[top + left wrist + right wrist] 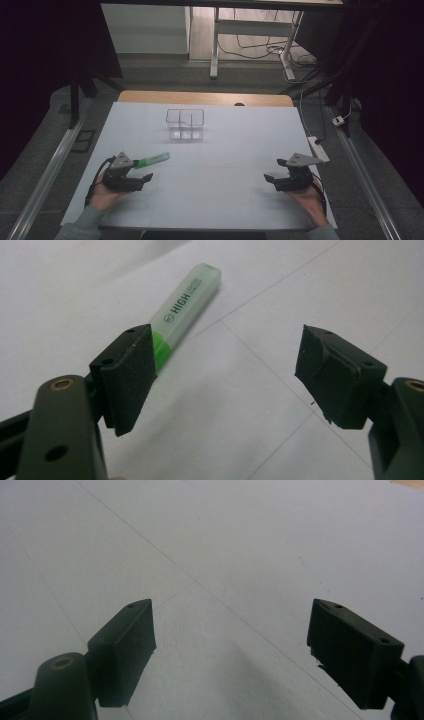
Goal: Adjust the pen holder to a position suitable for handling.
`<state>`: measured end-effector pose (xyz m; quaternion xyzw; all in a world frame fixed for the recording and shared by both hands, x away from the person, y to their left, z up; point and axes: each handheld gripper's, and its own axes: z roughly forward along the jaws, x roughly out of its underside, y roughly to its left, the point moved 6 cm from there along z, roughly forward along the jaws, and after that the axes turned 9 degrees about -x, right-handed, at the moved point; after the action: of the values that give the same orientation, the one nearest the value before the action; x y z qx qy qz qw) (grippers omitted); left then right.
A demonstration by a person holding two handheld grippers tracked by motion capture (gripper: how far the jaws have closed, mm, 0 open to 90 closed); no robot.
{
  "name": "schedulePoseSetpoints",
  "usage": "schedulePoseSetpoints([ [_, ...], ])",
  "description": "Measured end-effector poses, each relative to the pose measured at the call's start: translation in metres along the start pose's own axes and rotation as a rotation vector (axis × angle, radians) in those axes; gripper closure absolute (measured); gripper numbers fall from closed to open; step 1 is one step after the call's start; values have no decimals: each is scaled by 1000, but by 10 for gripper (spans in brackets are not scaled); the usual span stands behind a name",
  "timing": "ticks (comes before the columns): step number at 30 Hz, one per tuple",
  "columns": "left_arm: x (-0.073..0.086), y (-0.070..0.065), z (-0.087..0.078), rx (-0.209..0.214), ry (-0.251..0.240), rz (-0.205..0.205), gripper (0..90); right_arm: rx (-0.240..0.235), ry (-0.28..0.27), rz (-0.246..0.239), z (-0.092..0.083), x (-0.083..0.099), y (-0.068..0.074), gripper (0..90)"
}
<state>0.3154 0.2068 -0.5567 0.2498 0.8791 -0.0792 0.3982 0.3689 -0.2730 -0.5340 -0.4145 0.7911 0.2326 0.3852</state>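
Note:
A green highlighter (152,160) with a clear cap lies on the white table sheet (225,150) at the front left. My left gripper (142,169) rests just in front of it, held by a hand, with its jaws wide apart. In the left gripper view the highlighter (187,305) lies beyond the left jaw, its green end hidden behind that pad (131,375); nothing is between the jaws of the left gripper (225,347). My right gripper (274,169) sits at the front right, open. Below the right gripper (230,617) there is bare sheet.
A clear plastic box (185,125) with several compartments stands at the middle back of the sheet. A white power strip (318,148) lies off the table's right edge. Metal rails (47,175) run along both sides, and a wooden table edge (205,97) shows behind the sheet.

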Motion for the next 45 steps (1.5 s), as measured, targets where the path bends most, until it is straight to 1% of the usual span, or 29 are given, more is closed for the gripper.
schedulePoseSetpoints([
  [4,-7,3,1,-3,-10,-6,241,-2,9,-1,1,1,0,192],
  [8,-13,5,2,-3,-8,-10,242,7,11,5,1,2,-1,197],
  [10,-17,5,4,-4,-11,-7,242,3,12,6,2,3,-2,197],
  [15,-24,5,8,-3,-10,6,242,10,24,2,2,4,-2,197],
  [22,-31,9,11,-4,-4,0,242,16,30,0,4,4,-2,197],
  [29,-37,12,17,-11,4,9,243,21,32,2,4,4,-2,201],
  [33,-41,15,21,-11,12,-2,245,21,34,4,4,5,-3,202],
  [35,-43,17,25,-25,20,-5,246,26,36,-4,3,4,-3,203],
  [37,-47,20,28,-30,21,-11,247,25,28,-5,3,3,-2,205],
  [38,-50,20,29,-37,13,-18,247,25,28,-4,3,3,-2,206],
  [39,-53,22,30,-46,5,-16,248,25,29,-4,3,3,-2,206],
  [40,-55,23,31,-49,0,-19,253,24,30,-4,3,3,-2,206],
  [42,-58,25,33,-44,11,-12,253,22,32,-4,4,3,-2,206],
  [43,-60,27,34,-49,16,-12,253,25,35,-4,4,4,-2,206],
  [45,-64,29,36,-52,19,-22,254,23,37,-2,4,4,-2,207],
])
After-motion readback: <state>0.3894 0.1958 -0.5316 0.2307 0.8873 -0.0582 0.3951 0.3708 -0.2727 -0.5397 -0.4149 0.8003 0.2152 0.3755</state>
